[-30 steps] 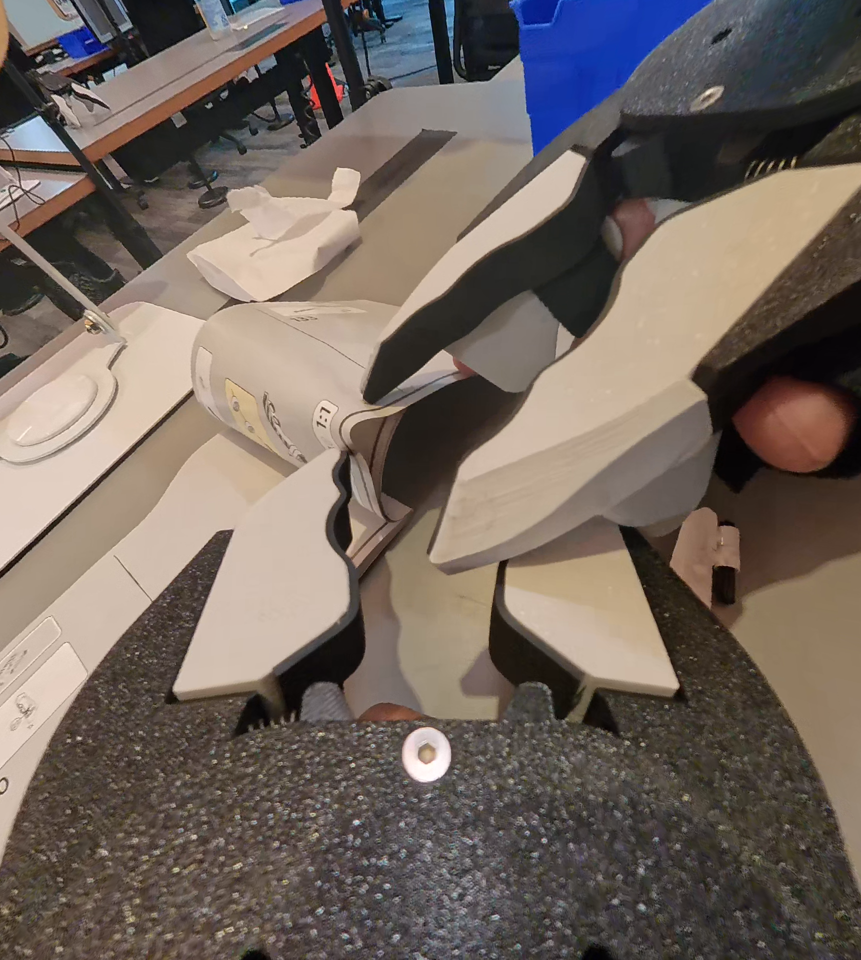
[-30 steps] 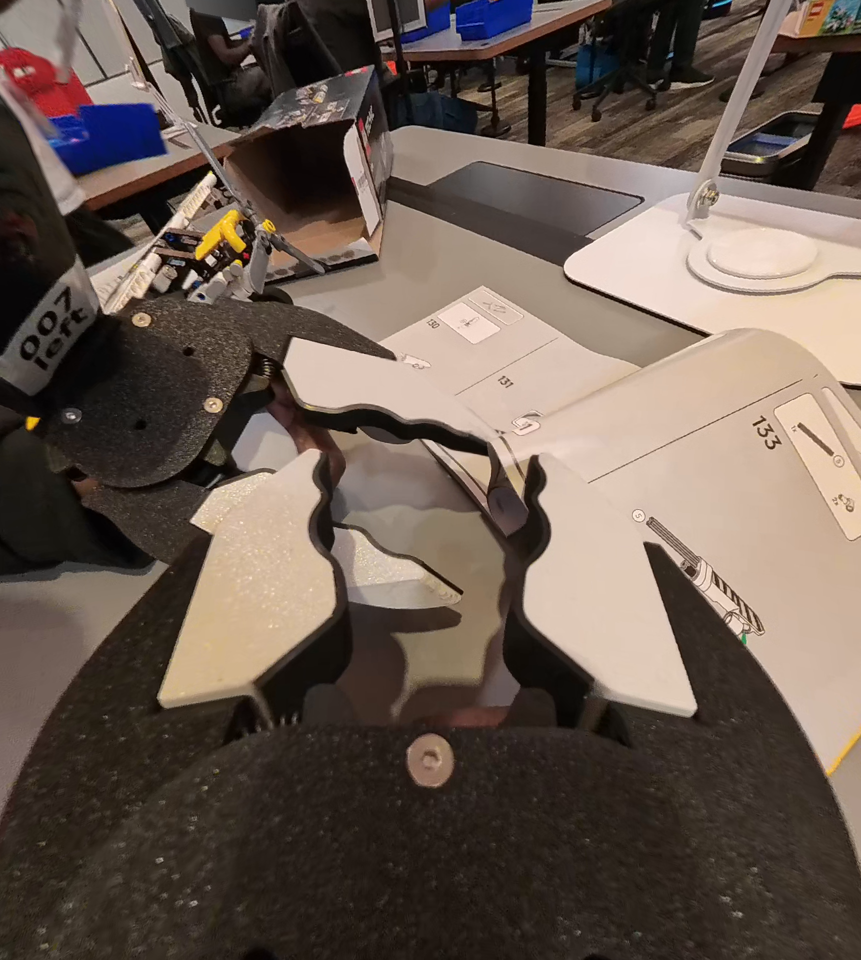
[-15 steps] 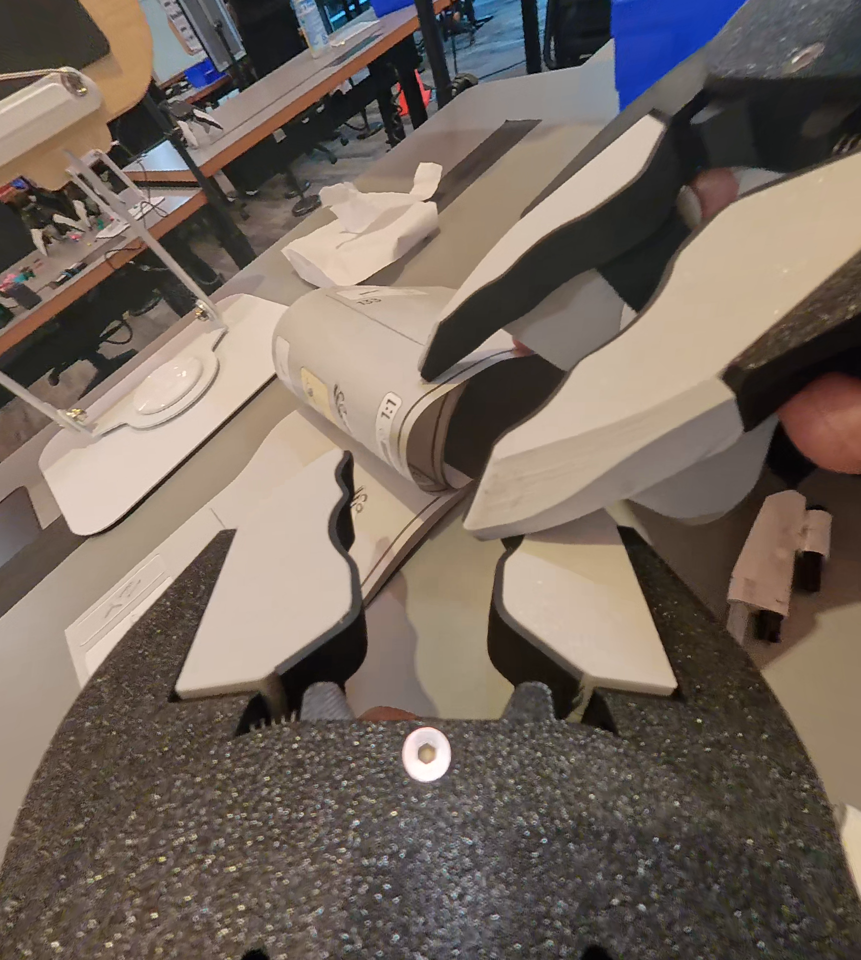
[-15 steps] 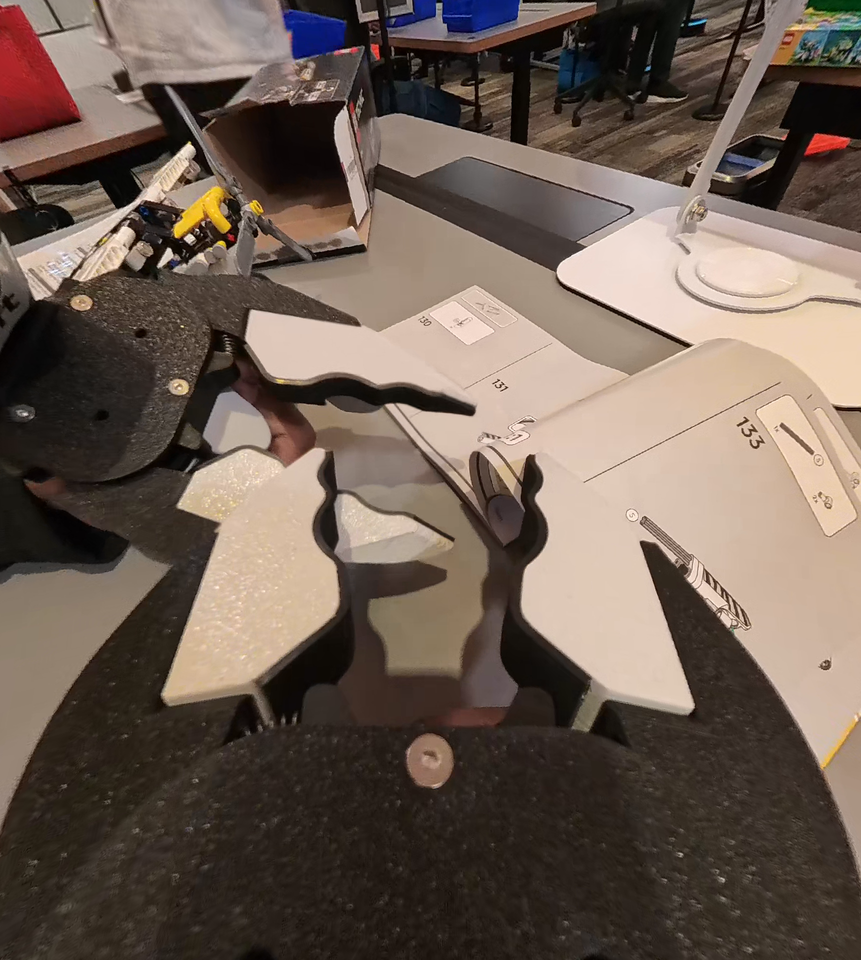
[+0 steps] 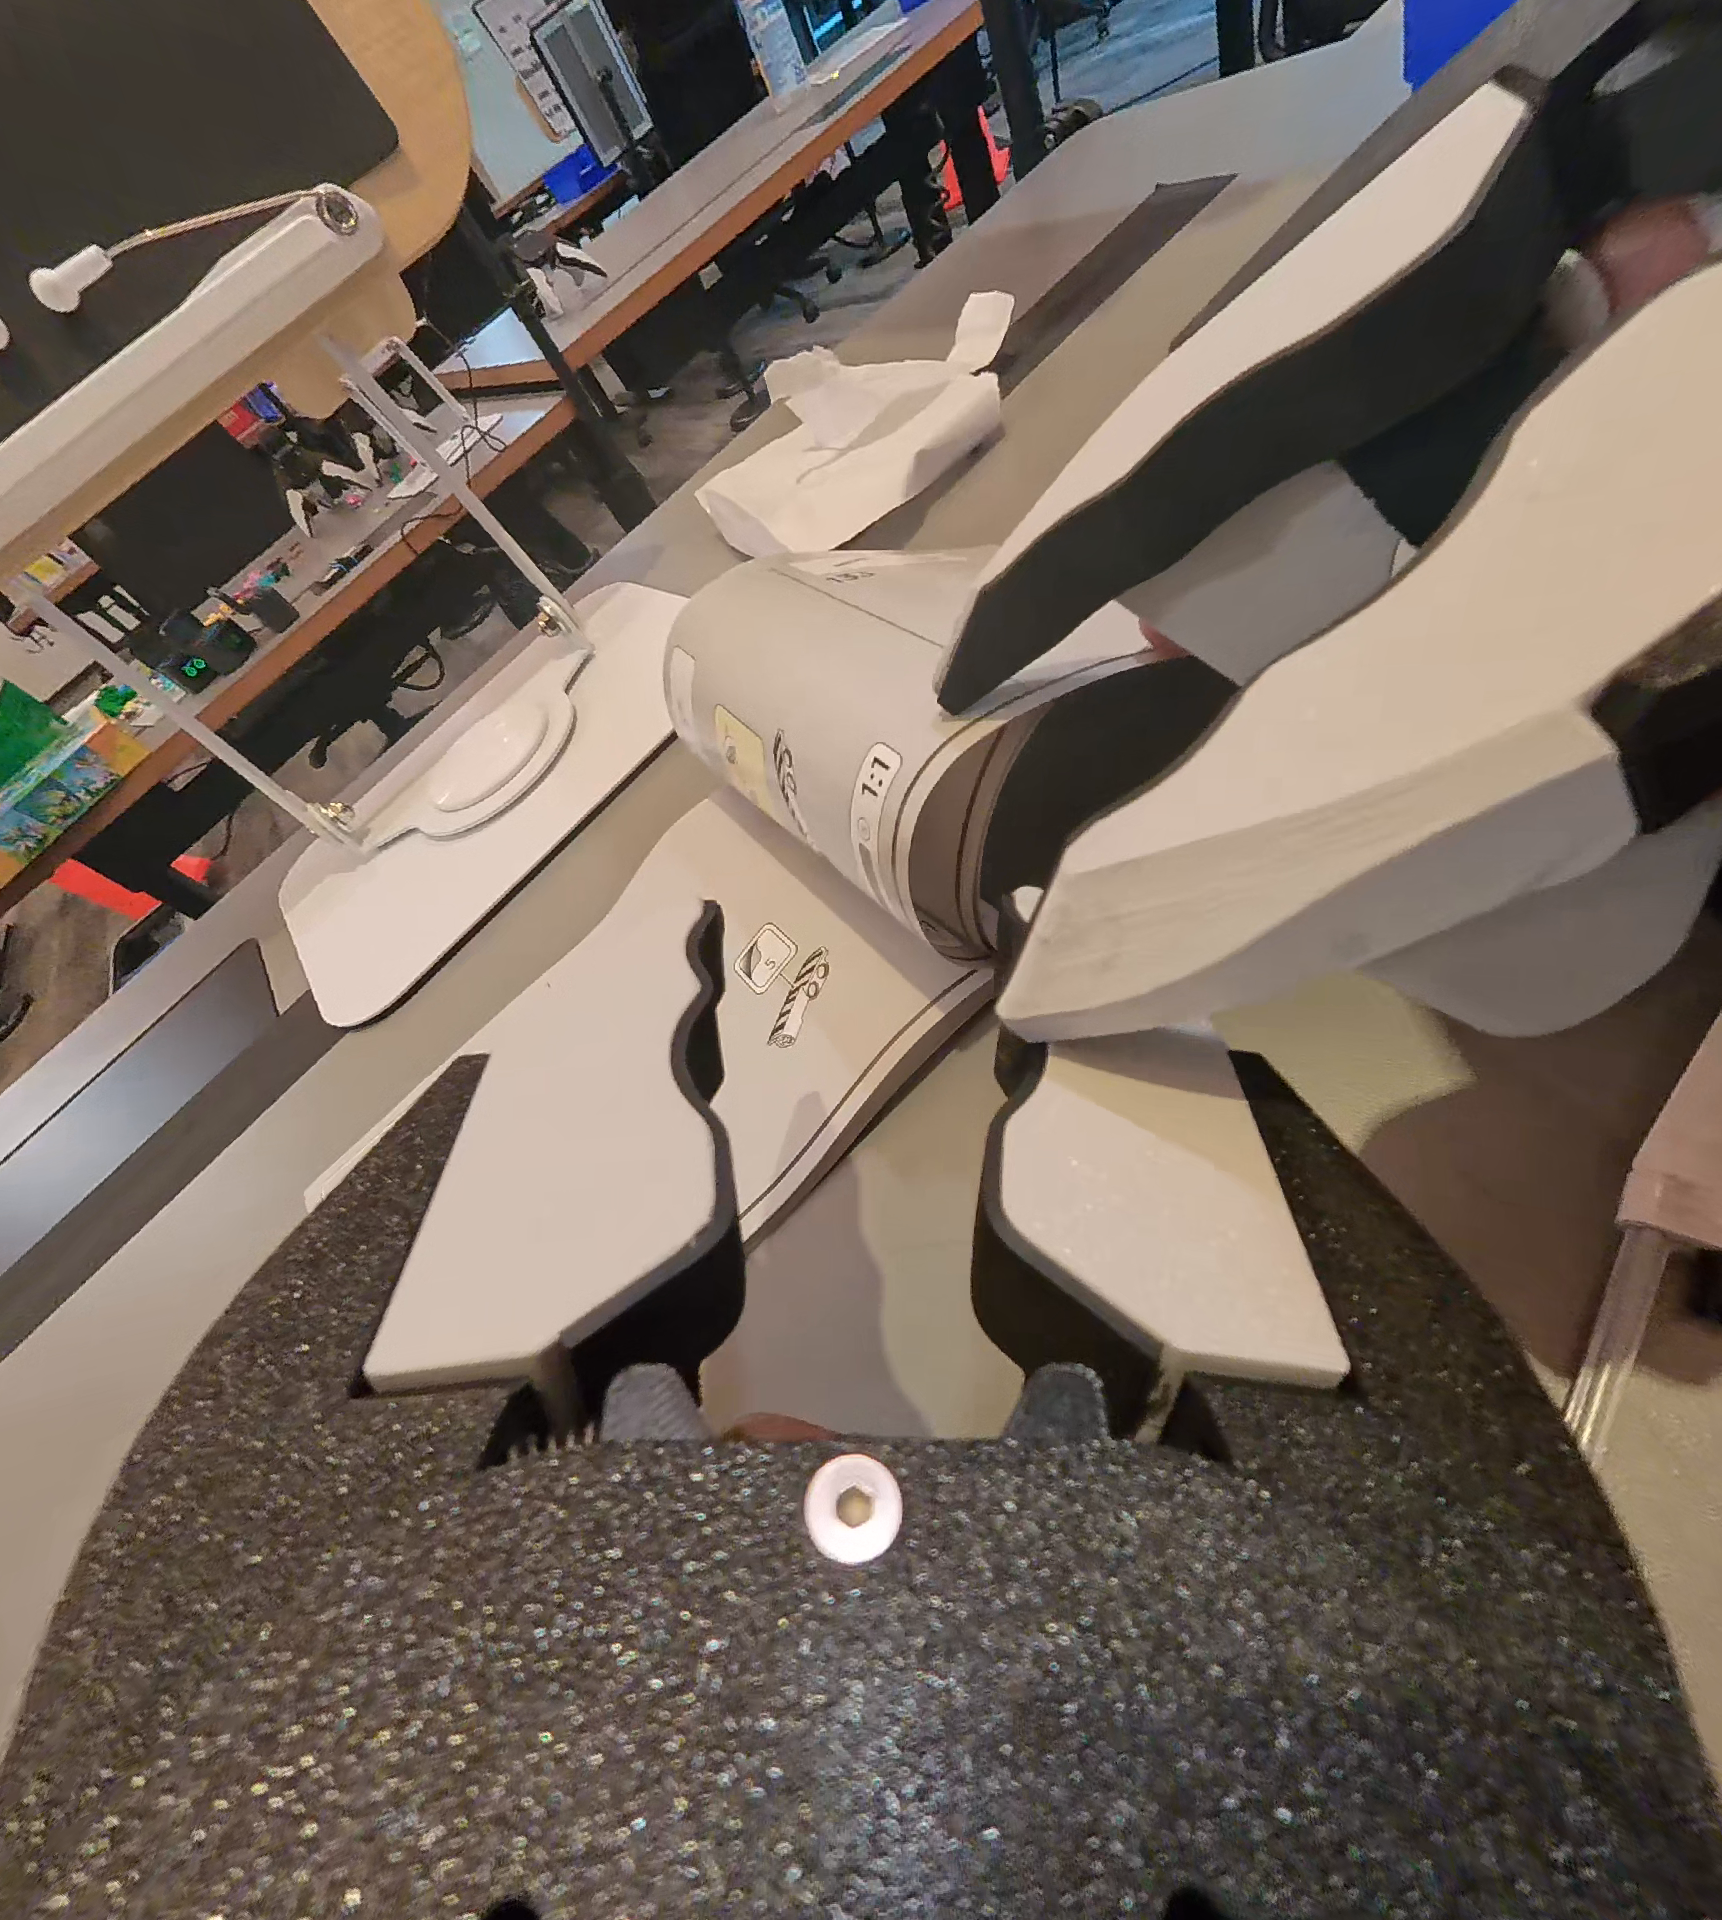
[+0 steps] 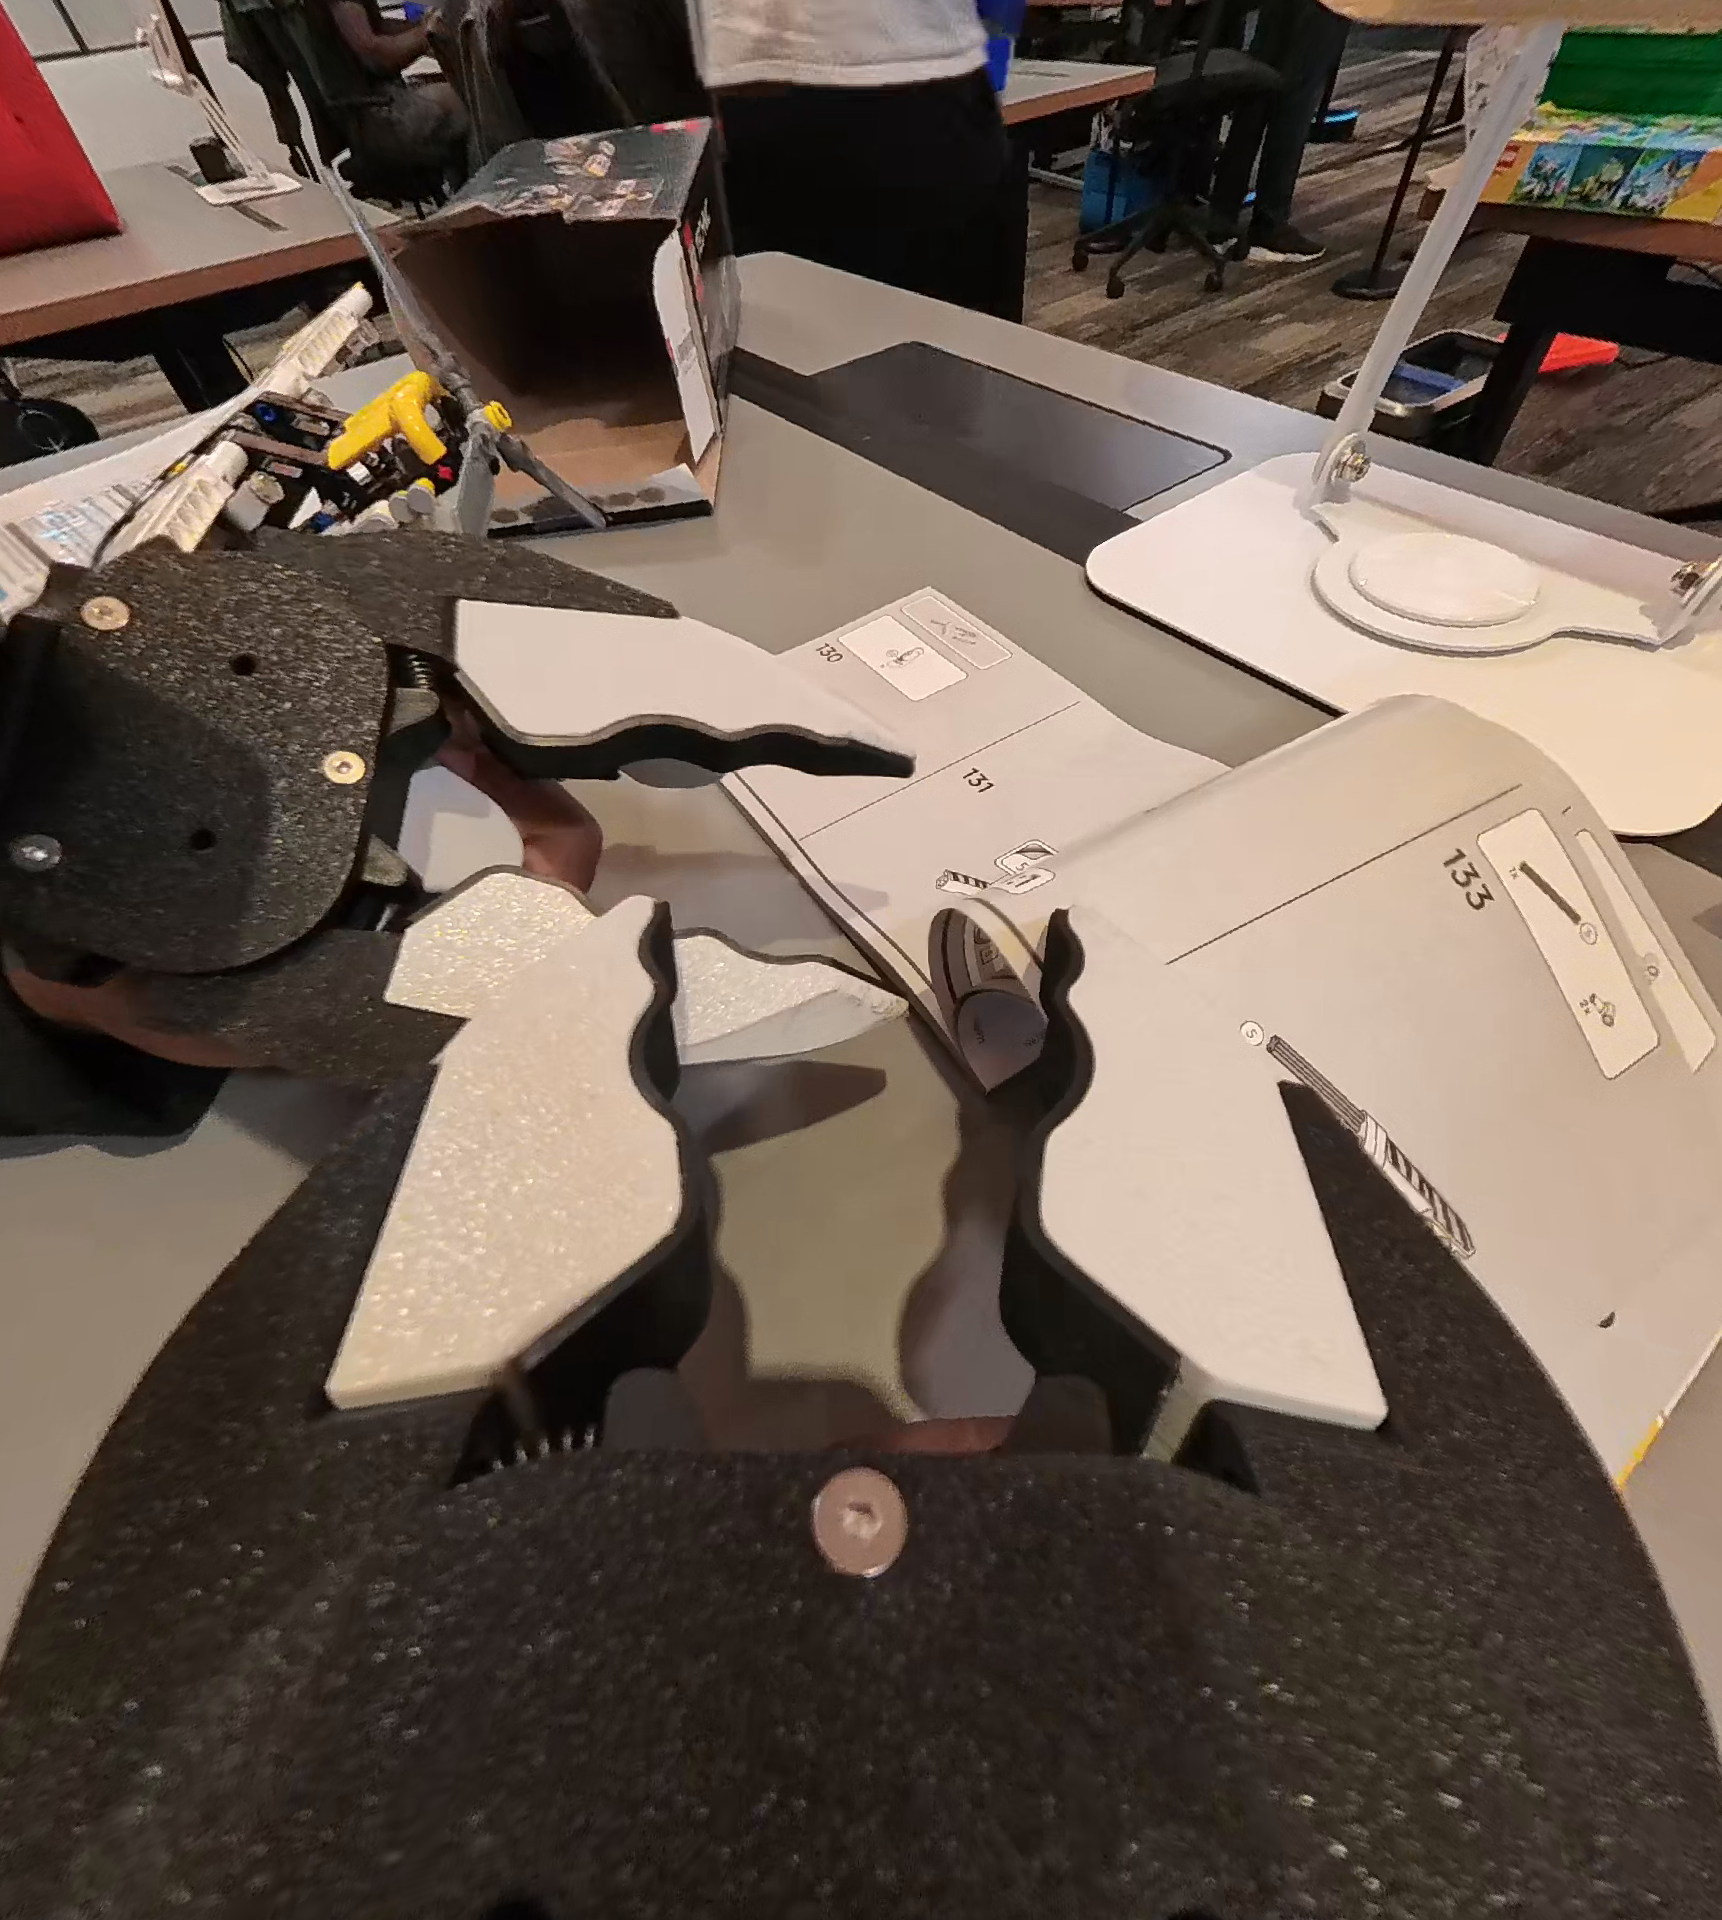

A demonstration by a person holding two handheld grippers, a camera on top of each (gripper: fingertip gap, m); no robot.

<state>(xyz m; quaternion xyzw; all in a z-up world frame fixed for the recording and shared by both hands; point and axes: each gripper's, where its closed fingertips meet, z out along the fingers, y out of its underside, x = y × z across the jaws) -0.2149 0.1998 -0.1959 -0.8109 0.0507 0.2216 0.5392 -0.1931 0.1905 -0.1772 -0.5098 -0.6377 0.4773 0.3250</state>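
Grey table (image 6: 836,540) — curled booklet page (image 6: 1408,831) beside open right jaws.

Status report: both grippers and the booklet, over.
Left gripper open at booklet edge. Right gripper open, fingers astride curled page end. White lamp base just beyond.

Your grey bench (image 6: 888,520) carries an open instruction booklet (image 6: 950,748) with one page curled up, and just beyond it the white base plate of a lamp (image 6: 1252,582). At the far left stand an open cardboard box (image 6: 566,343) and a brick-built model (image 6: 337,457). You also have a crumpled white tissue (image 5: 867,457) lying farther back and a dark inset panel (image 6: 1002,436) near the far edge.
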